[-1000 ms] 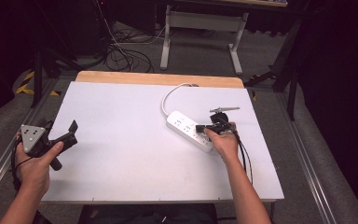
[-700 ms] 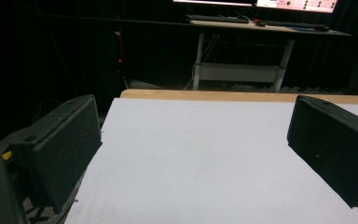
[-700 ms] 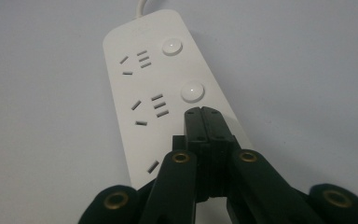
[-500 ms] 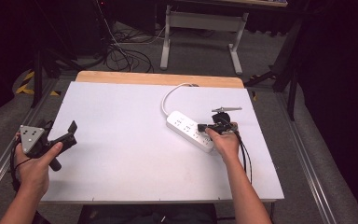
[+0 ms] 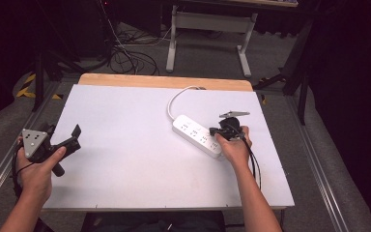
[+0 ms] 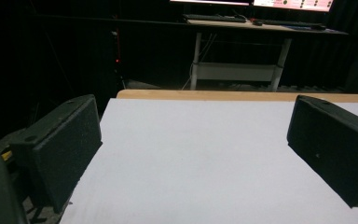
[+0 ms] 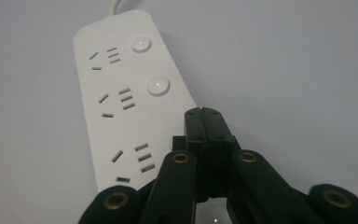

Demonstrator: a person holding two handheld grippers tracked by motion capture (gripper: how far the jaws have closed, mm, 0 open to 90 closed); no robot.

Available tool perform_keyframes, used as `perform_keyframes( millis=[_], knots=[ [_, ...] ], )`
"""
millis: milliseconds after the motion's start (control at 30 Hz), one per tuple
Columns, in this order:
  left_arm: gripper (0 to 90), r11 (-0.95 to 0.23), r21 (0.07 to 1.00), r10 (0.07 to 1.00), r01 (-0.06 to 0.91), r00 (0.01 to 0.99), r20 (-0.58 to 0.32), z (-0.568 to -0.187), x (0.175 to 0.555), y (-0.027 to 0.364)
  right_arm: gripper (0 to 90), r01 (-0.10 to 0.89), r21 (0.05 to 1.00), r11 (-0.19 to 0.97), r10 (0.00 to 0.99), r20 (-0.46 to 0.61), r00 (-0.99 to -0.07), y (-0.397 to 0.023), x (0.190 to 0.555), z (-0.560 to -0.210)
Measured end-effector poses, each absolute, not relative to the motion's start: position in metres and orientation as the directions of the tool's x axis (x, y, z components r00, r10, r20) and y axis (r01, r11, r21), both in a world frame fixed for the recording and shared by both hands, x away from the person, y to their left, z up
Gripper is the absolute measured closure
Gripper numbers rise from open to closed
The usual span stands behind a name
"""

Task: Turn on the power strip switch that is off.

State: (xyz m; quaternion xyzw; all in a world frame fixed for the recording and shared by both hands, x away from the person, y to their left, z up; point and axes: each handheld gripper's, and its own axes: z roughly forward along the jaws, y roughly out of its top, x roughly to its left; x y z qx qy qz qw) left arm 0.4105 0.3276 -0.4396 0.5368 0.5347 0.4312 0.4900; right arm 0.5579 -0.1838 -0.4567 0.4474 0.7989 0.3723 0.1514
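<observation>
White plastic power strip (image 5: pixel 197 134) with three socket groups and round white buttons, lying flat and slanted on the right half of the white tabletop (image 5: pixel 125 121), its white rounded cable (image 5: pixel 175 98) curling off toward the wooden far edge (image 5: pixel 164 81). Right gripper (image 5: pixel 214 131) held in the person's right hand (image 5: pixel 234 149), down over the near end of the strip. In the right gripper view, black jaws pressed together, pads meeting at the tip (image 7: pixel 206 122), nothing between them; tip poised just above or touching the strip's top near the third button (image 7: pixel 213 215), contact not certain. Looks like a button press rather than a grasp, judged from the closed tip and its aim.

Left gripper (image 5: pixel 65 140) in the left hand (image 5: pixel 36 169) at the table's left edge, well apart from the strip, jaws spread wide; in the left gripper view, both black pads (image 6: pixel 60 140) far apart over bare tabletop, holding nothing.

Handling, as a judgement: rigid hard shell, light to moderate in weight, smooth and probably slippery under foam pads; likely to skate on the smooth tabletop if pushed sideways, so pressing best kept straight down. For lifting, long side edges across the narrow width the natural hold, near the middle for balance; stiff cable likely to tug and swing the far end. Not fragile.
</observation>
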Motion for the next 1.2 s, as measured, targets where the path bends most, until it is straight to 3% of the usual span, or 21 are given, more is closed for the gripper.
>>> perform_keyframes(
  millis=[33,367,600,700,1200],
  knots=[
    [3.4,0.055,0.987,0.996,0.149,0.059,-0.065,-0.44,0.412,0.327,90.0,0.584,0.735,0.344,0.827,0.057,-0.559,-0.181,0.556,-0.456],
    [3.5,0.053,0.987,0.996,0.15,0.057,-0.062,-0.439,0.41,0.327,90.0,0.608,0.737,0.295,0.826,0.123,-0.55,-0.182,0.557,-0.459],
    [3.5,0.051,0.987,0.997,0.149,0.057,-0.06,-0.44,0.411,0.327,90.0,0.582,0.75,0.315,0.818,0.097,-0.567,-0.174,0.555,-0.461],
    [3.5,0.049,0.988,0.997,0.149,0.056,-0.058,-0.439,0.41,0.327,90.0,0.551,0.75,0.366,0.83,0.005,-0.558,-0.162,0.551,-0.46],
    [3.5,0.057,0.988,0.997,0.146,0.046,-0.065,-0.439,0.407,0.33,90.0,0.574,0.763,0.299,0.83,0.09,-0.551,-0.171,0.552,-0.464]
  ],
)
